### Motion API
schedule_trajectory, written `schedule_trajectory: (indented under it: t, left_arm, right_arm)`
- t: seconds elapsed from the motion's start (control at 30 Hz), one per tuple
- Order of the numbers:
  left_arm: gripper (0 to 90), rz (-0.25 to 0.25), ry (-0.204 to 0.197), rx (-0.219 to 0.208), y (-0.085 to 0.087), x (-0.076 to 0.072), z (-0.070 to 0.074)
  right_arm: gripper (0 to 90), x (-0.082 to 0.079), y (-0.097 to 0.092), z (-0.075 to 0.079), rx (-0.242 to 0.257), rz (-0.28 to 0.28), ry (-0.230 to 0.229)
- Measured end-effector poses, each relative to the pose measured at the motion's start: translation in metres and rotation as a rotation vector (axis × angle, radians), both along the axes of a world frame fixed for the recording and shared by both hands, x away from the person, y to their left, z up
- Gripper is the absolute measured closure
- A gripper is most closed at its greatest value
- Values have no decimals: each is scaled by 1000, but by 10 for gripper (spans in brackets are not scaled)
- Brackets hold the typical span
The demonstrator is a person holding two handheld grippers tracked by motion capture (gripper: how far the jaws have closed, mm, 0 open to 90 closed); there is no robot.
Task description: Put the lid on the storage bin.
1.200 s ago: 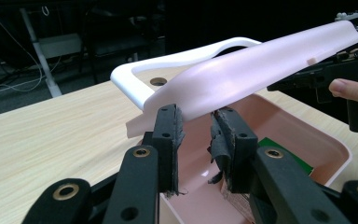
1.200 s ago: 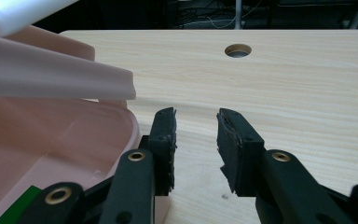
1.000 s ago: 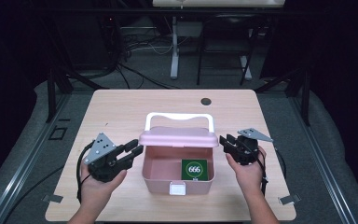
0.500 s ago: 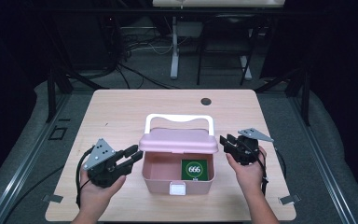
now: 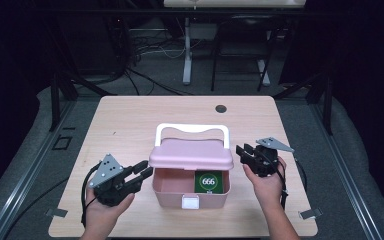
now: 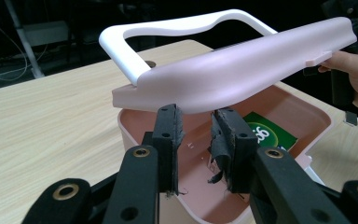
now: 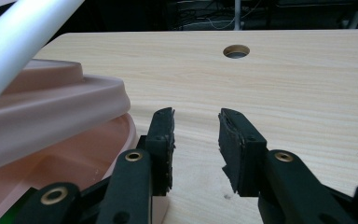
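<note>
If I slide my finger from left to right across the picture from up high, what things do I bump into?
Left gripper → pink box with its half-raised lid → green card inside the box → right gripper.

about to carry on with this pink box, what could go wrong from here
1. The lid stands half raised over the pink box, and neither the left gripper nor the right gripper has anything between its pads. It may drop shut.
2. The green card lies inside under the lid's edge; a gripper reaching for it could bump the lid.
3. The box sits near the table's front edge, so a hard push might slide it toward the person.
</note>
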State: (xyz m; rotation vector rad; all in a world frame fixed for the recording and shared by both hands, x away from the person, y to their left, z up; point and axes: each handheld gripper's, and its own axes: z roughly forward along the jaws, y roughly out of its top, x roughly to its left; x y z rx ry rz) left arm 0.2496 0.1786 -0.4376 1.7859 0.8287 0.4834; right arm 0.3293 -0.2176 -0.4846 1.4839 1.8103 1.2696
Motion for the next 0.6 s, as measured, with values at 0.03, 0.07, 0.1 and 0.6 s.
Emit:
schedule_trajectory:
  t: [0.03, 0.07, 0.1, 0.6]
  left_arm:
    - [711, 1, 4, -3, 0, 0, 0]
    - [711, 1, 4, -3, 0, -1, -1]
    - [710, 0, 5, -2, 0, -1, -2]
    - [709, -6, 30, 1, 2, -6, -13]
  right_arm:
    - [655, 0, 0, 0, -1, -1, 0]
    - [655, 0, 0, 0, -1, -1, 0]
    - [655, 0, 0, 0, -1, 0, -1]
    - [652, 0, 0, -1, 2, 1, -2]
